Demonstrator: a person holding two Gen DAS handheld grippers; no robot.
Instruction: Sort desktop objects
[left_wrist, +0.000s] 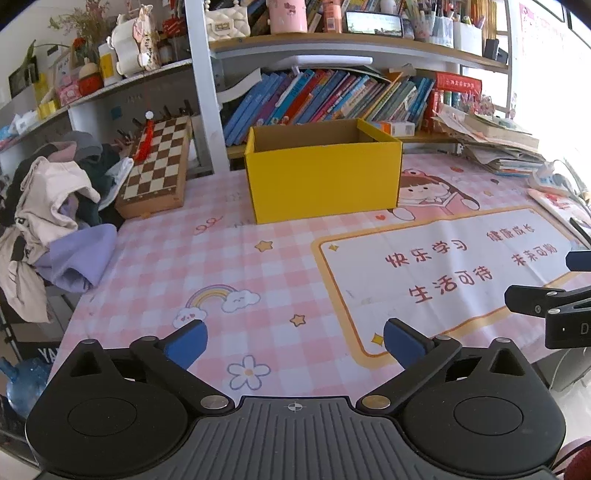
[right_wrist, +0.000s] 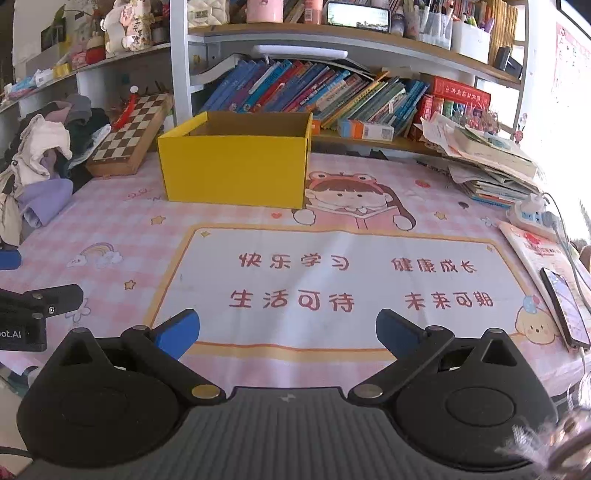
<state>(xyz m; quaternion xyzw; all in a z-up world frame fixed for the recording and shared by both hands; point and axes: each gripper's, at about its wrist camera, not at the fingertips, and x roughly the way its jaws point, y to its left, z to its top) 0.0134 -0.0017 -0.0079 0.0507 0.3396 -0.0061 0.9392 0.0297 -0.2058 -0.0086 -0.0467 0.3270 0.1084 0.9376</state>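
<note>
Far to the left of the left gripper's jaws, a heap of clothes (left_wrist: 55, 221) is spilling over the edge of the pink checked desk mat (left_wrist: 207, 266). A folded chessboard (left_wrist: 157, 168) is leaning just beyond it, ahead and left of the jaws. The left gripper (left_wrist: 294, 345) is hovering low over the mat with its blue pads spread wide apart and nothing between them. Straight ahead of those jaws, well apart from them, the yellow box (left_wrist: 325, 181) is standing open-topped; what is inside it cannot be seen.

The right gripper (right_wrist: 287, 330) is hanging over the white panel of red characters, its jaws likewise gaping and gripping nothing. The yellow box is sitting ahead and a little left of them. A row of books (right_wrist: 314, 94) is leaning on the shelf behind the box. Ahead and right of the jaws, a stack of papers (right_wrist: 487, 162) is sagging, a power strip (right_wrist: 532, 216) is lying nearer, and a phone (right_wrist: 565, 306) is resting just right of the jaws.
</note>
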